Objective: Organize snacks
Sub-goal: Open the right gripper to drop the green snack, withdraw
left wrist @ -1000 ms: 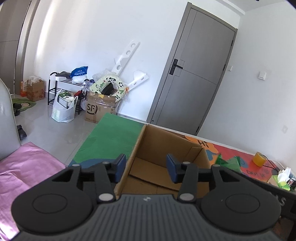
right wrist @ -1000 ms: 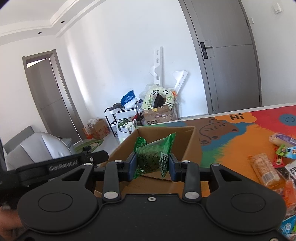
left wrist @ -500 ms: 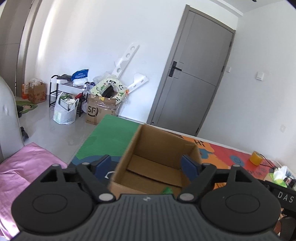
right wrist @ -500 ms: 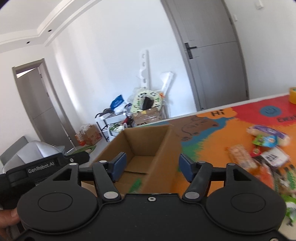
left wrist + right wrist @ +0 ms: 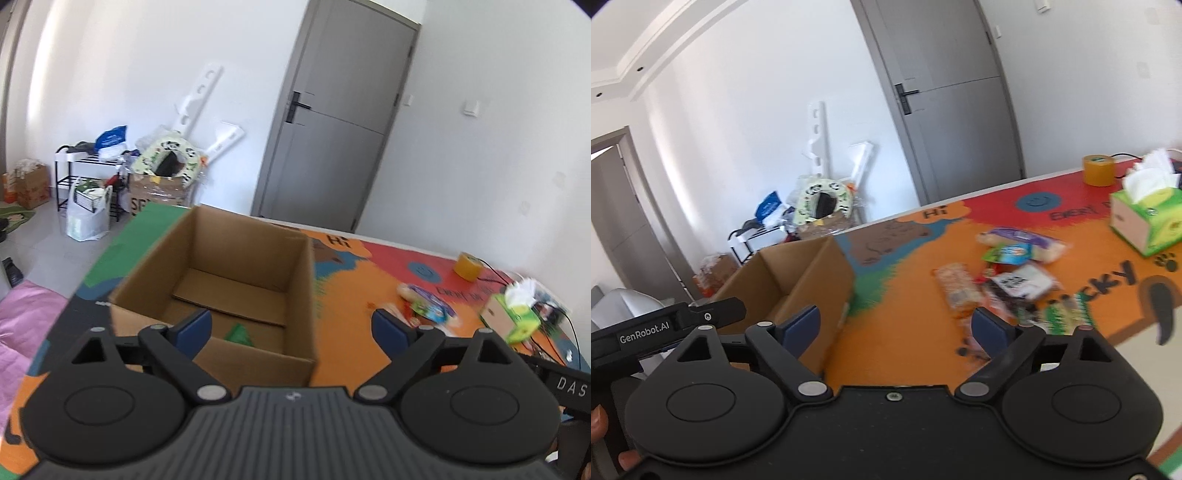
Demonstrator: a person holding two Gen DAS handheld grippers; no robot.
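Beside the cardboard box (image 5: pixel 798 273), right gripper (image 5: pixel 894 325) gapes empty

Left hand-held gripper (image 5: pixel 291 326) jaws wide, just been opening, nothing between; right hand-held gripper (image 5: pixel 897 325) likewise.

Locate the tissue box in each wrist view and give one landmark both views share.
Left wrist: the tissue box sits at the right edge of the table, right of the snack pile, just above the gripper's right finger.
Right wrist: the tissue box is at upper right, beyond the snacks, near the frame's edge.
Shared landmark: the yellow tape roll stands just behind the box in both.
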